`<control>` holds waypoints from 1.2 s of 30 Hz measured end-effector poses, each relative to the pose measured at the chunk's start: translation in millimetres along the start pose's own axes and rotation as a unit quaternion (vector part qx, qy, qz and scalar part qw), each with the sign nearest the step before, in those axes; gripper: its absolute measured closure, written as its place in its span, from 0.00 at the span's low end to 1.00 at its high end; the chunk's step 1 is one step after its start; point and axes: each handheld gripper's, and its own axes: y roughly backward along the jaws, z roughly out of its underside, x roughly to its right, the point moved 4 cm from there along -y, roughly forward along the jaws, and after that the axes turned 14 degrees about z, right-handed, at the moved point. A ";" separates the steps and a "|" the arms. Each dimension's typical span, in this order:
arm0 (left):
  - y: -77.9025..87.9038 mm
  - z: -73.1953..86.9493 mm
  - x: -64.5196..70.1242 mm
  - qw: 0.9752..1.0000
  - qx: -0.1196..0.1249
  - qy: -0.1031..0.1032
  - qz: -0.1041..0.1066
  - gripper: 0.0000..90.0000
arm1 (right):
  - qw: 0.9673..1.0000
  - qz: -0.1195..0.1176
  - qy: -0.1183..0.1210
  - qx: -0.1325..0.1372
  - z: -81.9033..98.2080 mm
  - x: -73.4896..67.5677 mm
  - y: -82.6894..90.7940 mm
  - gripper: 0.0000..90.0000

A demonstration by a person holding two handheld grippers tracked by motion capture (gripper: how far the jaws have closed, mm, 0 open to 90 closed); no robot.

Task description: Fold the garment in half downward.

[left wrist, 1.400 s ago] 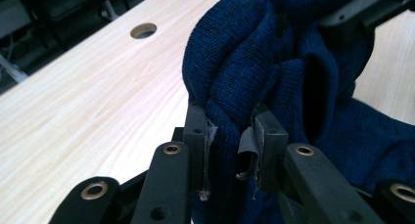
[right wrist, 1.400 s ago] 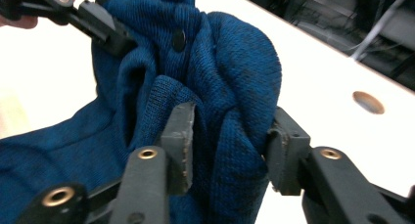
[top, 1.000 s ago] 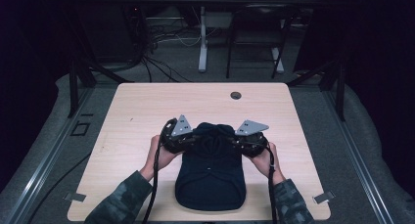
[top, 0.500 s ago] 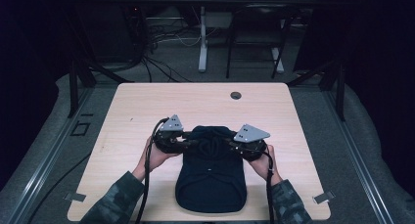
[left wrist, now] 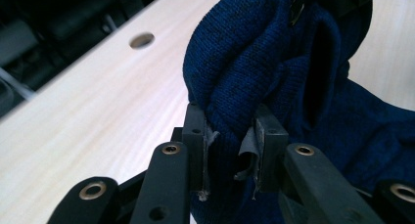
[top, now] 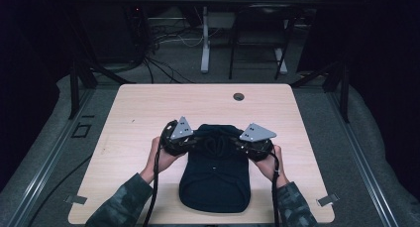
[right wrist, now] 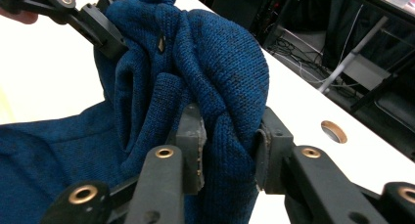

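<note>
We are over the bench (top: pixel 148 108) now, and the dark blue knitted garment (top: pixel 215 180) lies at the near middle of it, its near part flat on the wood, its far edge bunched and raised between our two hands; our left tool (top: pixel 190 141) bites that far edge from the left, and in the left gripper view a thick fold of the knit (left wrist: pixel 230 77) sits clamped between the two black jaws, pads pressed into the wool; our right tool (top: pixel 238 142) does the same from the right, a rounded wad of cloth (right wrist: pixel 230 87) pinched tight between its jaws in the right gripper view; the left jaws have just been closing on the fabric, the right ones easing a touch while holding it; both tools stand near each other at the garment's far end; a round hole (top: pixel 238 96) shows in the bench beyond them, well apart from the cloth.
</note>
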 end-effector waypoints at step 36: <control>-12.0 16.8 4.5 0.998 -0.053 0.027 0.017 0.55 | 0.998 -0.016 0.036 -0.050 3.4 -15.7 -4.4 0.79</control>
